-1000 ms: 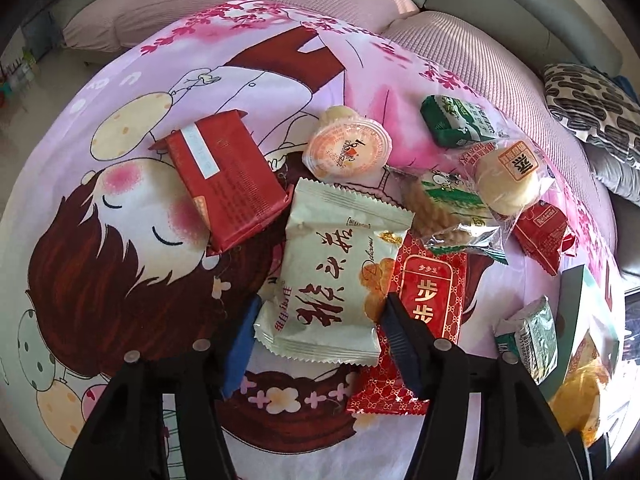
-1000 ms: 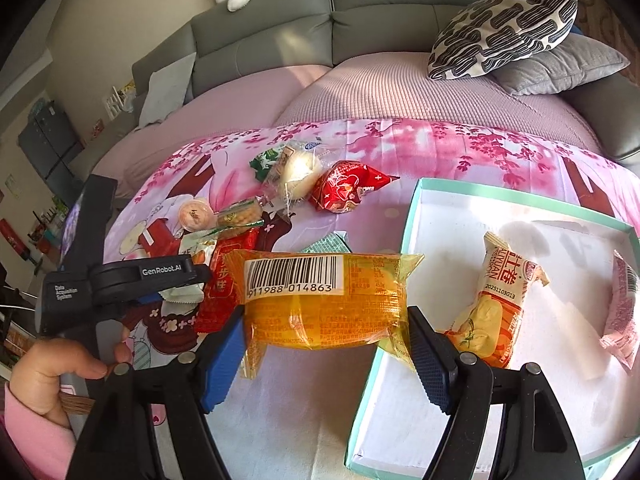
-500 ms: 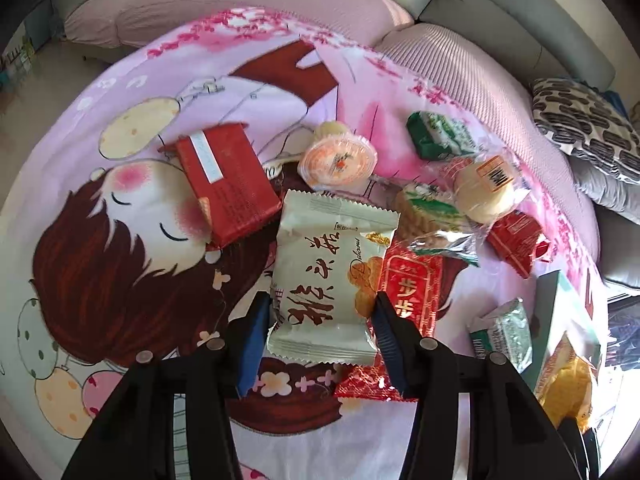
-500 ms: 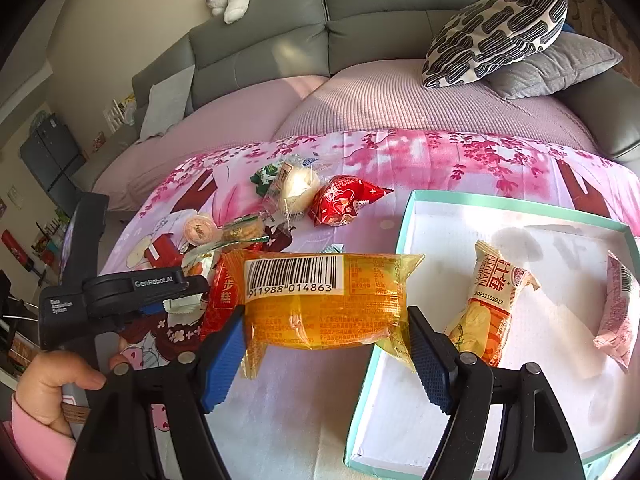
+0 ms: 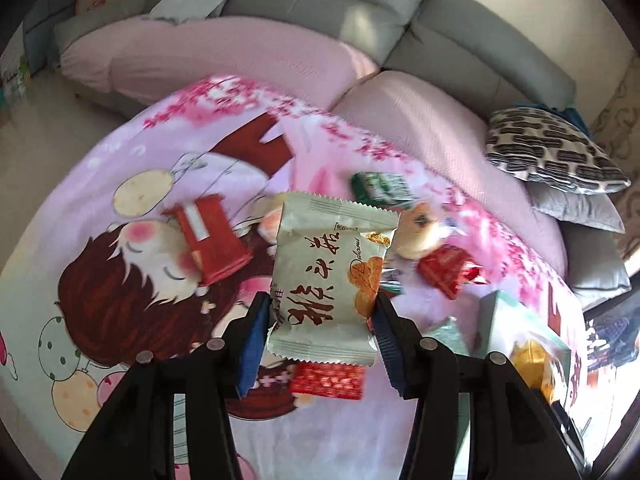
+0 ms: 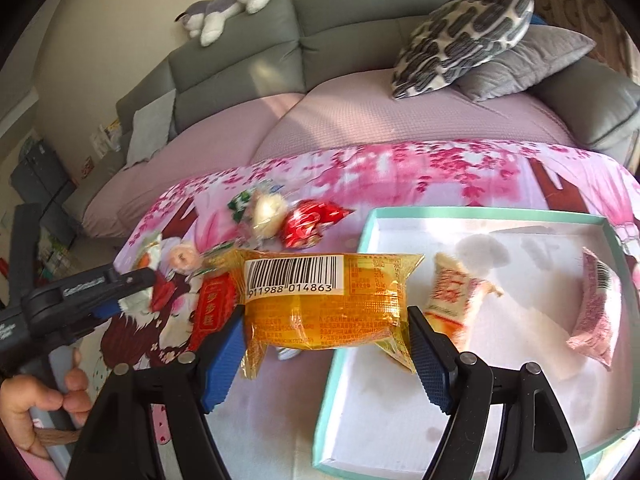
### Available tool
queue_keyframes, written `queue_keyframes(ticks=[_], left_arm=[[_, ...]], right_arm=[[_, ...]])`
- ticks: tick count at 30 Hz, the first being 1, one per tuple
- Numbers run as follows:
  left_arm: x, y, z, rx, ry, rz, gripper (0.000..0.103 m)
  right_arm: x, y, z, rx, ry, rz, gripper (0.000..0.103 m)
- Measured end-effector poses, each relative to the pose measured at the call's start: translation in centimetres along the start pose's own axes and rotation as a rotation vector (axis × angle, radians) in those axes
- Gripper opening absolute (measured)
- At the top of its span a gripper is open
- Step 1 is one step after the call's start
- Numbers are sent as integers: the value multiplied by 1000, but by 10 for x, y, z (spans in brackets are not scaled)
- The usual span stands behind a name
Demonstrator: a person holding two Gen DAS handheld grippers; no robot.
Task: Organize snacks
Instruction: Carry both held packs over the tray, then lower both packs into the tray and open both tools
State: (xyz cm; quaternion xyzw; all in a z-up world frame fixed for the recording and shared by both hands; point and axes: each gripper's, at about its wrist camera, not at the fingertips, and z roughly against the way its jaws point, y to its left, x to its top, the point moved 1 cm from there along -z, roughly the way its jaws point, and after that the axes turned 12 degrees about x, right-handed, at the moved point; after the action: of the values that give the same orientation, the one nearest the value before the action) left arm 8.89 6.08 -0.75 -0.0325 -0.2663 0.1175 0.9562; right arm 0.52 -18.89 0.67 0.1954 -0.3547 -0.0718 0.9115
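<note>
My left gripper (image 5: 320, 328) is shut on a pale green snack packet (image 5: 332, 276) with red characters, lifted clear of the cartoon-print cloth (image 5: 120, 280). Under it lies a red packet (image 5: 328, 380). In the right wrist view my right gripper (image 6: 326, 340) is shut on an orange packet (image 6: 324, 304) with a barcode label, held above the left rim of the teal-edged white box (image 6: 480, 212). The box holds a yellow-white packet (image 6: 452, 292) and a pink packet (image 6: 596, 312). The left gripper (image 6: 108, 296) also shows at the left, held by a hand (image 6: 36, 404).
On the cloth lie a red box-shaped packet (image 5: 212, 236), a green packet (image 5: 380, 188), a round bun in clear wrap (image 6: 266, 212), a shiny red wrapped sweet (image 6: 308, 224) and a small green sachet (image 5: 444, 332). A grey sofa (image 6: 320, 40) with cushions (image 6: 464, 28) stands behind.
The left gripper closed on the pale green packet and raised it off the cloth, tilting upward. The right gripper carried the orange packet a little toward the box.
</note>
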Motion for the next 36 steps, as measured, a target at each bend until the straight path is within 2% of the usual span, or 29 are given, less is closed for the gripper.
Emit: queue_keyframes(ticks=[5,12,21,29,36], left_arm=[[-4,-31,13,-42,-30,-87,53],[-19,-92,33,-100,-88,-265,53],[-43,-172,38,-162,-159,-497,53],[-62,-200,17,-133,-165,-604,53],[-78,-214,-12,-94,-113,-665,53]], right_arm=[[9,-39,21,-76,-62,-89,78],[18,-89,52,-211,-142,-172,78],[25,-132,79,-325,-212,-240,78],[29,-138,73,-334,-211,-207,78],[26,-145,43,-321,-152,-197,78]])
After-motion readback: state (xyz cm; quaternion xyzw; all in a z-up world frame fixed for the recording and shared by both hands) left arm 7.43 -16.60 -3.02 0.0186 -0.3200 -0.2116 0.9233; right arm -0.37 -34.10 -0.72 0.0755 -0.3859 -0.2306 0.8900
